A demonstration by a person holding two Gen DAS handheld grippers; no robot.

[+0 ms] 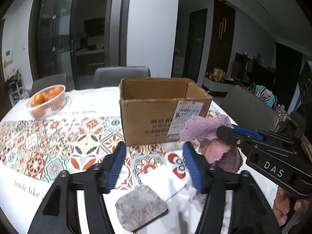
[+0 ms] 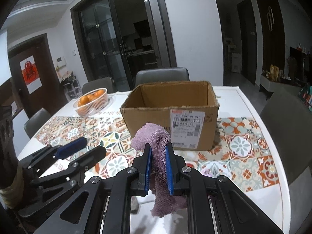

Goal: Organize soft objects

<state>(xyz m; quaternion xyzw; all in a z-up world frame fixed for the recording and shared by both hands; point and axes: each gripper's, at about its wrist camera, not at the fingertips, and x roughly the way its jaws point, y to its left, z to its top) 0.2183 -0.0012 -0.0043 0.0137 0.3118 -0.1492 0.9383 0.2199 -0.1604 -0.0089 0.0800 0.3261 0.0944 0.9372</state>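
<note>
Currently the right gripper (image 2: 158, 167) clamps the purple towel (image 2: 154, 136) for transfer into the cardboard box (image 2: 171, 115), while the left gripper (image 1: 154, 165) waits with jaws apart above the grey pouch (image 1: 140, 206).

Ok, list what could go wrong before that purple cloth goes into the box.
1. The fluffy purple cloth hangs loose below the right claw; its tail could catch the open brown cardboard box's near wall and drape outside.
2. The open left claw sits close beside it and might snag it.
3. The grey patterned fabric pouch below could get dragged.
</note>
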